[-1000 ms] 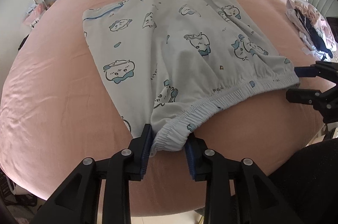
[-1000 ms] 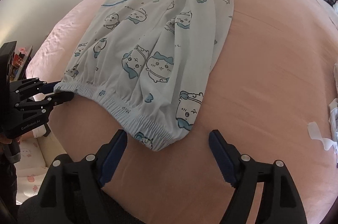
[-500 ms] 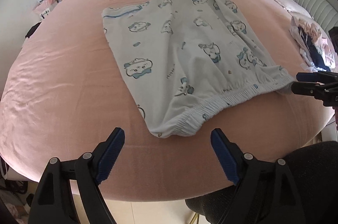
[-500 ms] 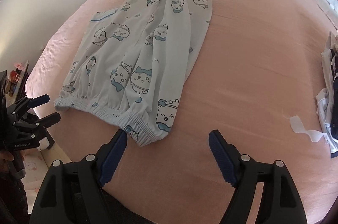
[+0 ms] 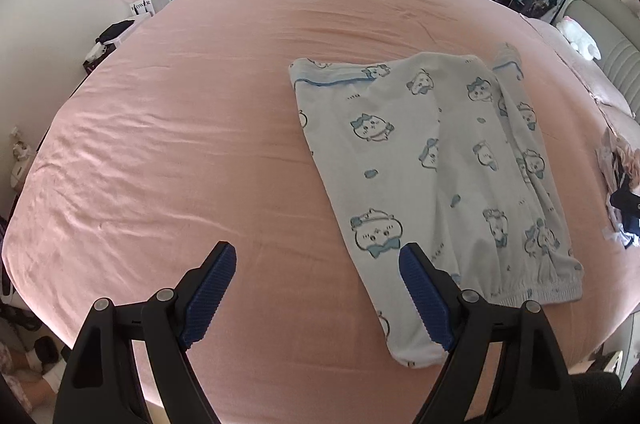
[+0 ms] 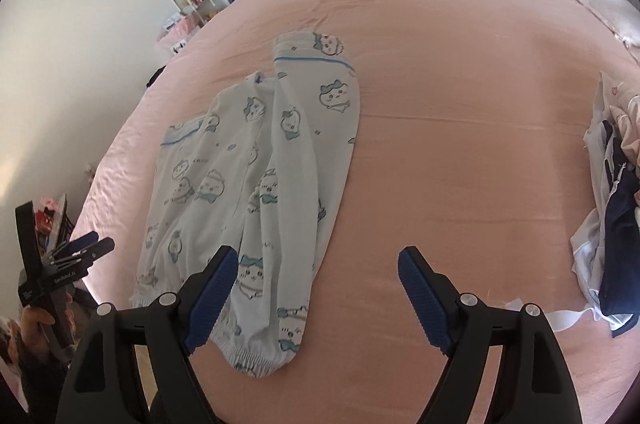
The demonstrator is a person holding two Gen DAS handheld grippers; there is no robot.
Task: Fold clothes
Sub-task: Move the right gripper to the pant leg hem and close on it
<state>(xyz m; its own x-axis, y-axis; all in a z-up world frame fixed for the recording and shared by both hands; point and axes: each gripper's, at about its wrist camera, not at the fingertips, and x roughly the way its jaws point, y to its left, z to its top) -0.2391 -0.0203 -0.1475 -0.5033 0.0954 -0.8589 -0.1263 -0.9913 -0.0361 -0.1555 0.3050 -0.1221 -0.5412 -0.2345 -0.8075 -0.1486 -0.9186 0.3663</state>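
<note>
Pajama pants (image 5: 436, 184) lay lengthwise on the bed (image 5: 200, 104), waistband near, cuffs far; both the left gripper (image 5: 316, 288) and the right gripper (image 6: 314, 288) hung spread and empty.

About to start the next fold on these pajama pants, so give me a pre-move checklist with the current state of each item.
1. Left gripper empty, blue pads apart: ok.
2. Right gripper empty, pads apart: ok; its jaws are opening a little, with nothing between them.
3. Pajama pants lying on the pink bed sheet, touched by neither gripper: ok.
4. Pants smooth enough to fold: not ok; one leg overlaps the other along a lengthwise ridge.
5. Elastic waistband nearest the grippers and unobstructed: ok.
6. Pile of other clothes lying apart from the pants: ok.
</note>
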